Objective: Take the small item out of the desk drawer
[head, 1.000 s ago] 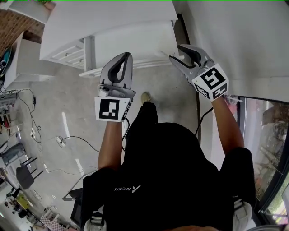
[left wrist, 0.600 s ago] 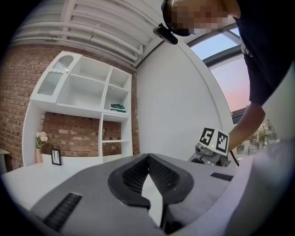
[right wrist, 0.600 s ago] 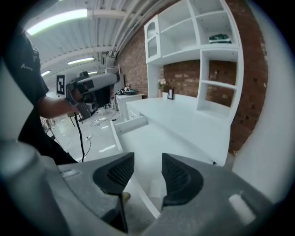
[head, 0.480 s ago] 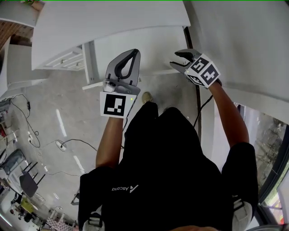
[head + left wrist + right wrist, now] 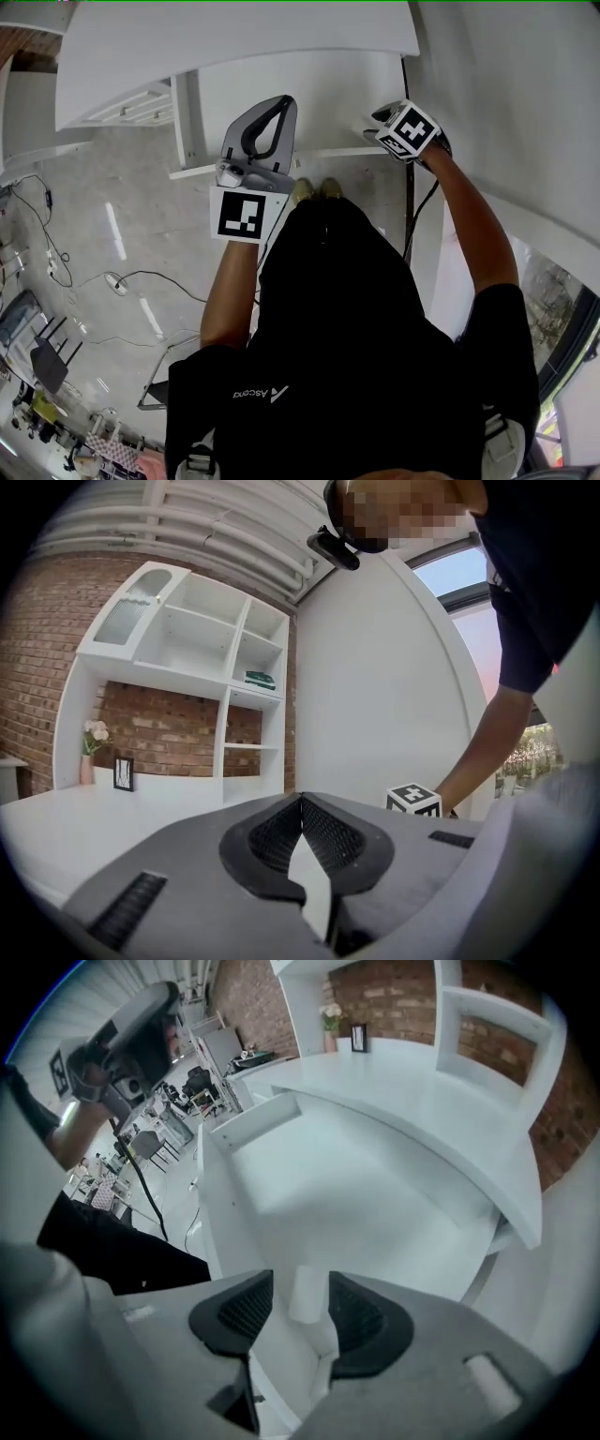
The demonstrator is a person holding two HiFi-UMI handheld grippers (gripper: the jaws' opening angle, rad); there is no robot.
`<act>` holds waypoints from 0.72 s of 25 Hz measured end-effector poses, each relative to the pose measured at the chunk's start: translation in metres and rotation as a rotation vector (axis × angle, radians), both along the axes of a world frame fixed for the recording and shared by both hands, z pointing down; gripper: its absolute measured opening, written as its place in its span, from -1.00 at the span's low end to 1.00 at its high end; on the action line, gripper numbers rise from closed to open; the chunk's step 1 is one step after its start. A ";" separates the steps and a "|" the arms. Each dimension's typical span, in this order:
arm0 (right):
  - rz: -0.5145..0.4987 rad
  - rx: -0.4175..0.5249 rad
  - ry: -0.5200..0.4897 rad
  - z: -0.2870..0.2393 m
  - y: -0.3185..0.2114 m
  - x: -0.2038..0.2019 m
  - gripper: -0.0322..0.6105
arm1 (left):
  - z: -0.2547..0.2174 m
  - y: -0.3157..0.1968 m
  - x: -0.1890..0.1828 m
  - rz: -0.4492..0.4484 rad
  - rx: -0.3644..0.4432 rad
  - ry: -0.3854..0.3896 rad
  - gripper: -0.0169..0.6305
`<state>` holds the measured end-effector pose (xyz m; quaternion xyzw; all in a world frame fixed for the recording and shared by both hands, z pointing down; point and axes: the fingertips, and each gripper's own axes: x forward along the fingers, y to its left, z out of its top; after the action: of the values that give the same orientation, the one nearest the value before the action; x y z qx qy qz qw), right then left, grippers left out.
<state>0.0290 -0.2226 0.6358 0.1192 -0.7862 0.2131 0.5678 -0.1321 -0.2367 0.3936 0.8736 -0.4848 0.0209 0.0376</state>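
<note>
Inspection of the stage: the person stands close against the white curved-top desk (image 5: pixel 234 42), whose shallow white drawer (image 5: pixel 309 1185) is pulled out and open beneath the top. The right gripper (image 5: pixel 300 1301) is lowered into the drawer's near right corner with its jaws apart. Between them stands the small white upright block (image 5: pixel 307 1286), which I take to be the item wanted. It sits on the drawer floor, close to the side wall, and neither ribbed pad appears to touch it. The left gripper (image 5: pixel 301 801) is held up above the drawer front, well clear of the work, its jaws brought together at the tips with nothing between them. It faces the white shelving unit (image 5: pixel 187 696) against the brick wall (image 5: pixel 37 667). Judgement: the step in hand is the grasp, and the task is roughly at its midpoint, with the drawer open and the item not yet taken. To do it well, the jaws should be centred so that both pads meet the block squarely at mid-height, and closed gently, since a light upright piece may tip or skid into the corner if one pad arrives first. The lift should then be straight up, clear of the drawer wall and of the overhanging desk edge
</note>
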 end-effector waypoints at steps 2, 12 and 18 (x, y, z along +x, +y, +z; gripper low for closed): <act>0.008 -0.028 0.048 0.012 -0.004 0.004 -0.33 | 0.005 -0.005 -0.004 -0.009 -0.010 0.006 -0.95; -0.013 -0.160 0.200 0.052 -0.004 0.002 -0.33 | 0.025 -0.017 -0.024 -0.053 -0.042 0.034 -0.95; -0.017 -0.227 0.283 0.067 -0.002 0.000 -0.33 | 0.032 -0.023 -0.037 -0.073 -0.057 0.044 -0.95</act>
<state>0.0287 -0.2241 0.7031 0.0767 -0.6704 0.2767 0.6842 -0.1694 -0.2597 0.4256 0.8542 -0.5145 0.0140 0.0739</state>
